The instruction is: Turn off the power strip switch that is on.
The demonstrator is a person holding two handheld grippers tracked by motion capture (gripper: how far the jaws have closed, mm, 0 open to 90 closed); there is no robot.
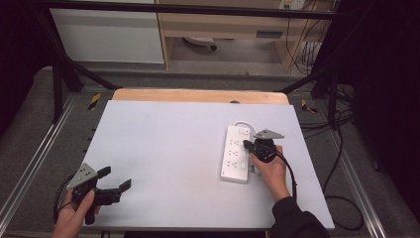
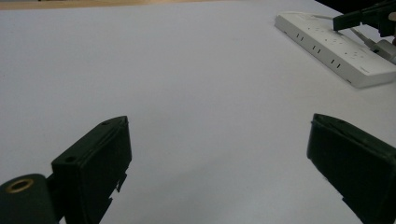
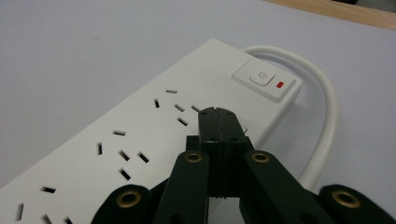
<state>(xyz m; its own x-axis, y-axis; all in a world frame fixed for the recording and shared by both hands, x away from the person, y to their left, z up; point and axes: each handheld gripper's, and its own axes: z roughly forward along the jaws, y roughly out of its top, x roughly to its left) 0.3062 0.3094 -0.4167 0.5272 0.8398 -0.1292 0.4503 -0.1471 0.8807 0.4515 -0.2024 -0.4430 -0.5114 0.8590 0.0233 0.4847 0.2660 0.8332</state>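
**Inspector:** High view first. Where does the work lie?

**Assistant:** The power strip (image 1: 236, 153) lies on the right half of the table (image 1: 163, 148), long axis running away from the person, switch end far. The right gripper (image 1: 246, 145) sits over its right edge, the hand beside the strip. The left gripper (image 1: 115, 179) hangs at the near left corner, well apart from it.

**Inspector:** Left gripper view?

**Assistant:** Its jaws stand wide apart with bare table between them, nothing held. The power strip (image 2: 341, 49) shows far off at upper right.

**Inspector:** Right gripper view?

**Assistant:** The right gripper (image 3: 218, 112) has its jaws pressed together, nothing between them, tips over the sockets. The switch (image 3: 265, 79), with its red indicator (image 3: 280, 85), lies just ahead and to the right of the tips, along the strip's long axis. The white cable (image 3: 322, 112) loops out behind that end.

**Inspector:** Judgement?

**Assistant:** The right hand is clearly nearer; a press on the switch probably calls for a short advance forward and rightward.
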